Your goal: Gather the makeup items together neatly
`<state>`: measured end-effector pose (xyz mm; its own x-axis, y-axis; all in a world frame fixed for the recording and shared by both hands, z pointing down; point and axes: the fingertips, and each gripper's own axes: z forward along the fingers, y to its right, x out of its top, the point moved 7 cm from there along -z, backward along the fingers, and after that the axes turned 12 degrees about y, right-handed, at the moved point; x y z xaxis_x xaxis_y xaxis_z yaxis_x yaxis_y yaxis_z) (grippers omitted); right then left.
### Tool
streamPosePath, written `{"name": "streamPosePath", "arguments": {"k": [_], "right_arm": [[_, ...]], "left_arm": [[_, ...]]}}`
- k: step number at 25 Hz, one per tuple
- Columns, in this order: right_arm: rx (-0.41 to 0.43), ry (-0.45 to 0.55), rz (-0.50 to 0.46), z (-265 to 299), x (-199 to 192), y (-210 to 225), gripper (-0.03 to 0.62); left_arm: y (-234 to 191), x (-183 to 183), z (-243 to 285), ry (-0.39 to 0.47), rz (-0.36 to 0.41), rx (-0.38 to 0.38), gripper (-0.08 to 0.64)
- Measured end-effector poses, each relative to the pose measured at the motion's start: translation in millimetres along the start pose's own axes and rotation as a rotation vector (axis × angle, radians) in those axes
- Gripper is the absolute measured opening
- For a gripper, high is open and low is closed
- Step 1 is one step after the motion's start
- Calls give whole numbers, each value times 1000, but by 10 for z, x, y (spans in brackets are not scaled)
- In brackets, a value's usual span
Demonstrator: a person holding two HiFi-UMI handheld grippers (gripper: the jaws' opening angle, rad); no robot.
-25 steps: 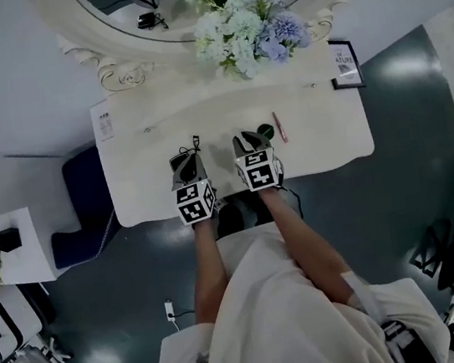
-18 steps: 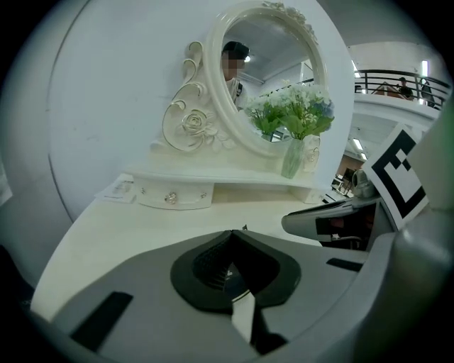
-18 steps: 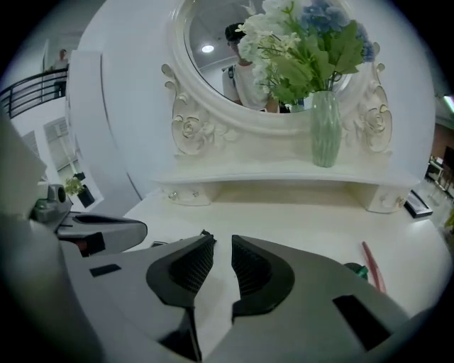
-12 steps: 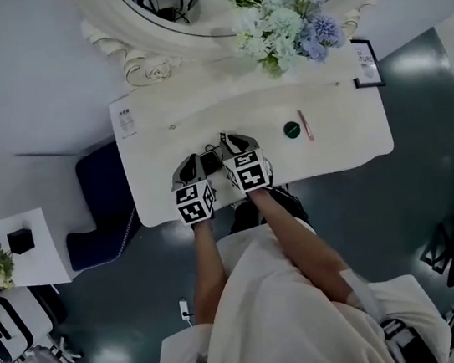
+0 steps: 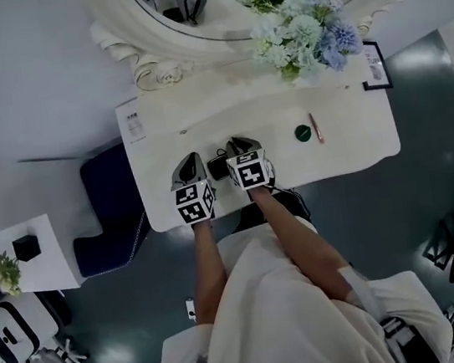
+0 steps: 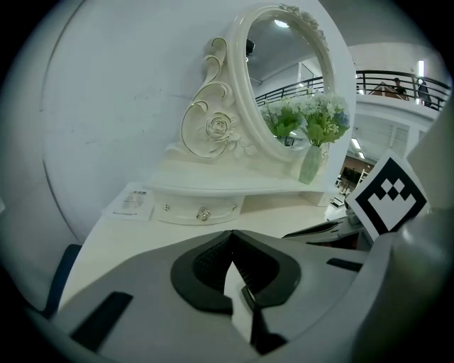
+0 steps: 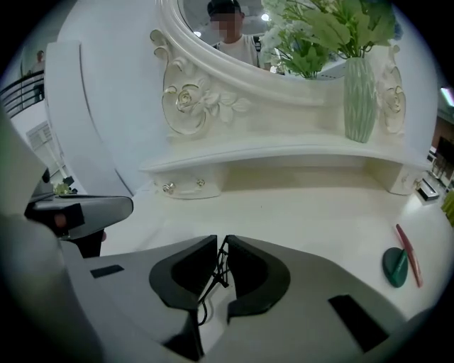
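step in hand: judged as the gathering step; one item is lifted, and the other two have not yet been brought to it.
left gripper [image 6: 230,235]: claw pressed together, nothing between the pads; at the front edge of the dressing table [image 5: 348,145].
right gripper [image 7: 220,244]: claw nearly closed, pinching a thin black wiry item [image 7: 220,271]; what kind of item cannot be told.
task things, position: green round item [image 5: 303,133] and pink pencil [image 5: 315,128] lie just beside each other, well to the right of both grippers.
next move, judged: carry the black wiry item right and set it beside the green round item, without knocking the pencil so that it rolls.
count, makeup items: one black wiry item, one green round item, one pink pencil.
count, grippers: two.
count, other: one mirror [image 5: 187,30], one vase of flowers [image 7: 360,88], one picture frame [image 5: 375,65], one card [image 5: 131,119].
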<state>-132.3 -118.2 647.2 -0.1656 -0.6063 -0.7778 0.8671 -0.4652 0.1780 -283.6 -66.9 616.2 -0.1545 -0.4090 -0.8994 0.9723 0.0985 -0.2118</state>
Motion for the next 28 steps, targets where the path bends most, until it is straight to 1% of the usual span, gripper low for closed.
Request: {"name": "streamPosePath", "arguments": {"k": [1, 5, 10, 14, 21, 25, 28], "right_arm": [[-7, -2, -1, 10, -1, 5, 72], [-13, -3, -8, 23, 30, 19, 51], [8, -9, -15, -23, 58, 61, 49], [19, 4, -16, -106, 110, 181, 48], [20, 21, 12, -352, 160, 549, 48], [8, 22, 17, -505, 153, 832, 48], [3, 28, 38, -603, 118, 1046, 48]], "left_arm": [[-18, -9, 4, -2, -4, 2, 15], [-46, -32, 22, -3, -17, 8, 15], [22, -19, 23, 8, -31, 22, 15], [148, -15, 24, 18, -37, 35, 15], [545, 5, 56, 31, -42, 46, 15], [862, -4, 139, 30, -31, 32, 15], [1082, -5, 192, 28, -23, 25, 15]]}}
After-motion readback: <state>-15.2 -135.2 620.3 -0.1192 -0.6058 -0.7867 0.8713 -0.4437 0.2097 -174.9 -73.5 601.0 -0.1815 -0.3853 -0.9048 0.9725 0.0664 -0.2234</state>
